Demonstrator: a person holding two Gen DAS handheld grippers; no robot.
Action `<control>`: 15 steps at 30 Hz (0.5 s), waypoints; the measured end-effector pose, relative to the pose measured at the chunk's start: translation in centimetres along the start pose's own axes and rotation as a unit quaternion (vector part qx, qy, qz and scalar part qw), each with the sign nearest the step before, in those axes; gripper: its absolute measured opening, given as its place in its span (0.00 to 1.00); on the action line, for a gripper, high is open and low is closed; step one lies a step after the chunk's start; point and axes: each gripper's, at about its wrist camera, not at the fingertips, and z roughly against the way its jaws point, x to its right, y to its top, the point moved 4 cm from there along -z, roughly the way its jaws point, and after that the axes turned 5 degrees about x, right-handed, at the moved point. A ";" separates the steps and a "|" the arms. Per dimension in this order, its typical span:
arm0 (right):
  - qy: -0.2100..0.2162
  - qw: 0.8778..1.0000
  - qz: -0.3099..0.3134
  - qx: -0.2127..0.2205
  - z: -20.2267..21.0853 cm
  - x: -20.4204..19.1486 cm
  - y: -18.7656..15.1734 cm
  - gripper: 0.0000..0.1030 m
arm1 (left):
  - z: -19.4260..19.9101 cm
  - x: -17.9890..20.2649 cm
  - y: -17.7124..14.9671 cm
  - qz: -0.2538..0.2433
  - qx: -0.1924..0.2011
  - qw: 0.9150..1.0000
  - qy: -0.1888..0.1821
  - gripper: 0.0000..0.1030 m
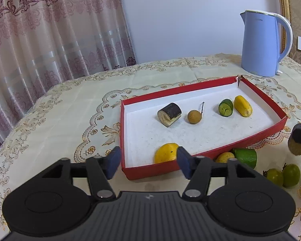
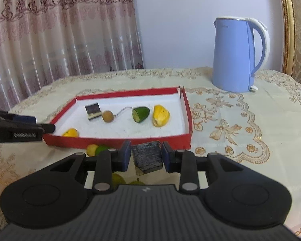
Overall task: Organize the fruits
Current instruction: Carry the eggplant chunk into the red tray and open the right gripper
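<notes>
Right hand-held gripper [image 2: 146, 157] clamped on a dark-skinned fruit chunk [image 2: 148, 157], raised just before the red tray's [image 2: 118, 140] near wall; only the right view shows this grip. Left hand-held gripper [image 1: 148, 162] stands apart over the tray's near-left corner, yellow fruit piece [image 1: 165, 153] lying beyond, ungripped. Two green fruits [image 1: 283, 175] on the worktop [image 1: 70, 108], right of tray: left view only.
</notes>
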 end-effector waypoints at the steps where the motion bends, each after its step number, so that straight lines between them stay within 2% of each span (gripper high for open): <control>1: 0.000 1.000 -0.001 0.004 0.1 -0.1 0.2 0.30 | 0.0 0.0 0.0 -0.001 0.001 1.000 0.001 0.60; 4: 0.003 1.000 -0.005 0.016 0.5 -0.3 0.6 0.30 | 0.0 0.0 -0.1 -0.001 -0.001 1.000 0.001 0.62; 6: 0.004 1.000 -0.006 0.021 0.7 -0.5 0.9 0.30 | 0.1 -0.1 -0.1 0.001 -0.002 1.000 0.002 0.69; 10: 0.005 0.999 -0.008 0.030 0.9 -0.8 1.4 0.30 | 0.1 -0.3 0.0 0.005 -0.002 1.000 0.007 0.75; 12: 0.006 0.999 -0.010 0.034 0.9 -1.0 1.6 0.30 | 0.0 -0.4 0.0 0.007 -0.004 1.000 0.008 0.82; 15: 0.008 0.999 -0.012 0.038 0.6 -1.2 2.0 0.30 | 0.0 -0.6 0.0 0.011 -0.006 1.000 0.011 0.83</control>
